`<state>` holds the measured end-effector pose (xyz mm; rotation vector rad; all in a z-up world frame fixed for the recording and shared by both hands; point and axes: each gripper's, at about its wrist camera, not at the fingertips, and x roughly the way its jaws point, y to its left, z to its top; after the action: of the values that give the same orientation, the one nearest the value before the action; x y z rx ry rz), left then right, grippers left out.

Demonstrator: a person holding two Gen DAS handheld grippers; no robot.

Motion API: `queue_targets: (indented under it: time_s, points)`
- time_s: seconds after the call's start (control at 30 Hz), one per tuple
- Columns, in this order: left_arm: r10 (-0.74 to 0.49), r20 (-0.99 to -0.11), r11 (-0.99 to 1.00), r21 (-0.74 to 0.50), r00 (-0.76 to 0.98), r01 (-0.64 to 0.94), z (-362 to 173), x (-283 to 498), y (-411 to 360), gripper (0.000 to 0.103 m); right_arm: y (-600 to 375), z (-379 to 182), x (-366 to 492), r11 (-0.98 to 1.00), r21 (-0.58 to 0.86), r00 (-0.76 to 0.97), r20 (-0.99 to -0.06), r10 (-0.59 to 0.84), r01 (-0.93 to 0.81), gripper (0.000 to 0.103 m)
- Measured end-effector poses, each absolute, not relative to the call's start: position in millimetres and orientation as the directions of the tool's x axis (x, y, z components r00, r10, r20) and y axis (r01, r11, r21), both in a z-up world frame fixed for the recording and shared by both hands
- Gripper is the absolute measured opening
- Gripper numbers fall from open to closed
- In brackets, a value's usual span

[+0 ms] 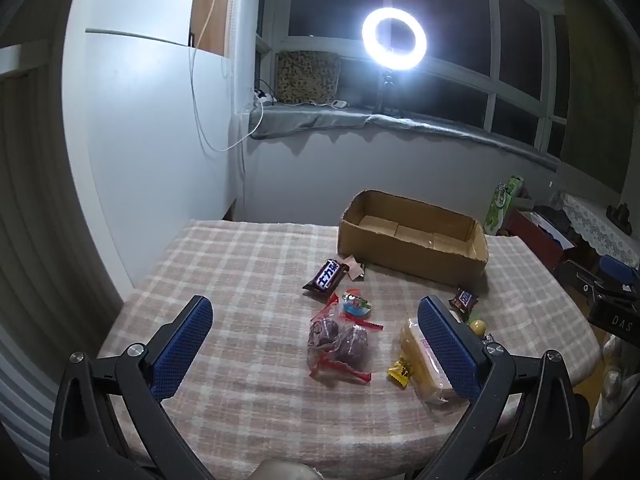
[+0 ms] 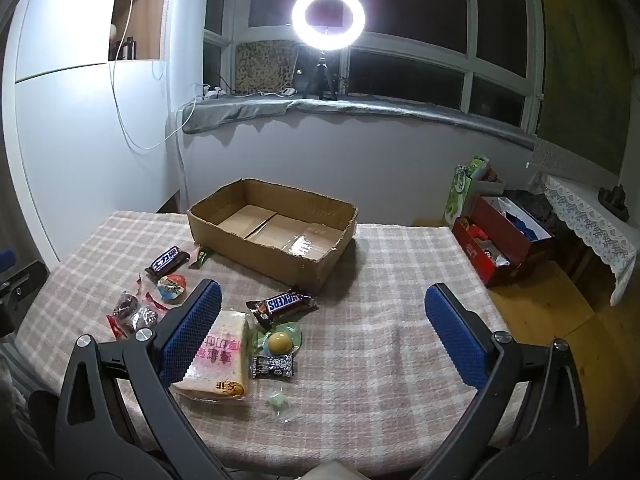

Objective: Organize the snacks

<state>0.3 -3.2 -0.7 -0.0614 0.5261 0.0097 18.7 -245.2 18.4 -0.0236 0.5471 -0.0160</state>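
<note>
Both tools stand wide apart and hold nothing: the left tool [image 1: 316, 332] hovers over the checked tabletop [image 1: 240, 264], the right tool [image 2: 322, 320] beside it. The snacks lie loose in front of an empty cardboard box [image 2: 276, 228]: a Snickers bar [image 2: 282, 305], a wrapped cake slice [image 2: 218, 356], a bag of dark sweets [image 1: 338, 340] and a second chocolate bar [image 1: 326, 276].

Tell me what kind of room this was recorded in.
Probably a room in a home at night: a plaid-covered table by a dark window, a ring light on the sill, and boxes on the wooden floor.
</note>
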Motion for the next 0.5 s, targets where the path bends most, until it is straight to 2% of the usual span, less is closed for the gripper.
queue_targets:
  time_s: [0.5]
  points:
    - [-0.010, -0.508, 0.998, -0.057, 0.861, -0.022, 0.3, 0.8, -7.2, 0.102, -245.2, 17.9, 18.0, 1.000, -0.025, 0.854, -0.520, -0.021, 0.009, 0.103]
